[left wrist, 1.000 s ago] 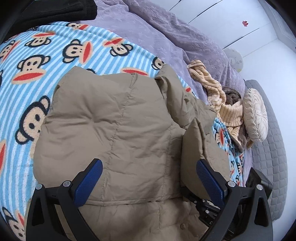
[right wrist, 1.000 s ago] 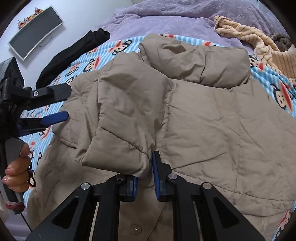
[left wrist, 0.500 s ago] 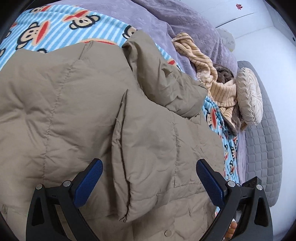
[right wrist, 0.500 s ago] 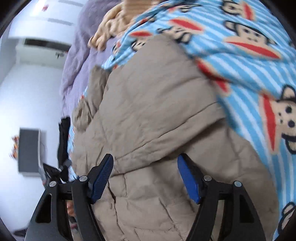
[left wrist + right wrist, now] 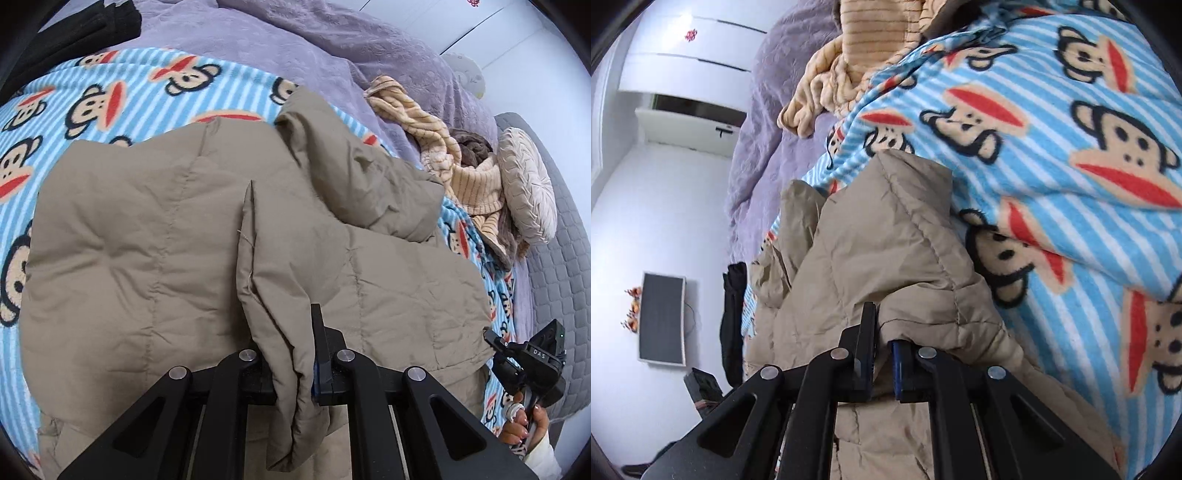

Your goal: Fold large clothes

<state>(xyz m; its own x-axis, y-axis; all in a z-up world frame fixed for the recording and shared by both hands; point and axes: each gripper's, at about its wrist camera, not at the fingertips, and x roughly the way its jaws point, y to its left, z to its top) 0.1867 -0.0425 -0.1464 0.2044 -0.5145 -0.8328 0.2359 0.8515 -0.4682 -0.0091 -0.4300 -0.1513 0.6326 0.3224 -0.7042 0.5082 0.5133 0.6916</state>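
Jacket [image 5: 155, 236], tan and quilted, lying spread on a monkey-print blanket [image 5: 110, 96] over a purple bedspread [image 5: 332, 48]. Its long axis runs away from the left gripper [image 5: 288, 354] toward the far side of the bed, where the bunched collar or hood end [image 5: 362, 184] points at a striped garment [image 5: 436, 147] and a round cushion [image 5: 528, 195].

Left gripper: jaws closed on a hanging fold at the near edge of the jacket, roughly at mid-width; the quilted panels extend forward and to both sides of it.

Right gripper [image 5: 882, 350]: jaws closed on another near edge of the jacket, at the side bordering bare blanket; in its own view the fabric rises ahead of it to a peaked corner [image 5: 908, 166]. In the left wrist view this gripper appears at the lower right, just beyond the jacket's right margin, with a hand [image 5: 524, 424] on its grip.

Both grasps lie at the same near end, well apart across the width, so either can carry that end forward along the long axis; the next fold would likely bring it over toward the collar. Risk, as a judgement: the slick padded cloth may slip or balloon.
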